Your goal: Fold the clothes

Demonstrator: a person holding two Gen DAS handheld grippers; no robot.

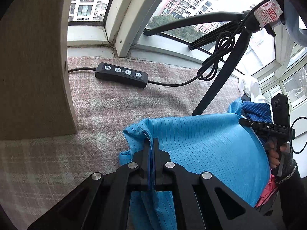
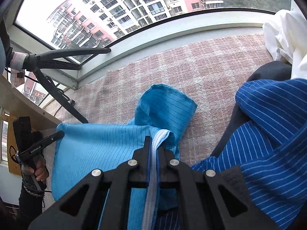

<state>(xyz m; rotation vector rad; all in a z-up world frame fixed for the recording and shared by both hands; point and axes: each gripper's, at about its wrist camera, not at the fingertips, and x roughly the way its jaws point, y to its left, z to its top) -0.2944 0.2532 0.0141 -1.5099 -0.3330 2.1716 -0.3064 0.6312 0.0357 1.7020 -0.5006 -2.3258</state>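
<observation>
A: What carries everything?

B: A window ledge covered by a pink-and-grey checked blanket (image 1: pixel 119 103), coarse and woolly; curved window frames (image 1: pixel 122 19) run along its far edge, with pale and pink apartment blocks (image 2: pixel 115 15) outside; a plain wooden panel (image 1: pixel 32 67) stands at the blanket's left end.

A: And on the blanket?

B: A flat black remote (image 1: pixel 121 75) with four round pale buttons lies near the far edge, its cable trailing both ways; a black tripod leg (image 1: pixel 220 78) slants down beside a looped cord.

A: The clothes?

B: The light blue garment (image 1: pixel 201 143), smooth with thin dark pinstripes, is stretched between both grippers above the blanket's near side; a dark blue white-striped garment (image 2: pixel 268 134) and a crumpled white one (image 2: pixel 284 34) are heaped toward the right end.

A: The jaws?

B: The left gripper (image 1: pixel 152 143) is pinched tight on a folded hem of the light blue garment; the right gripper (image 2: pixel 154 143) is clamped on its edge beside the white zipper (image 2: pixel 153 172).
</observation>
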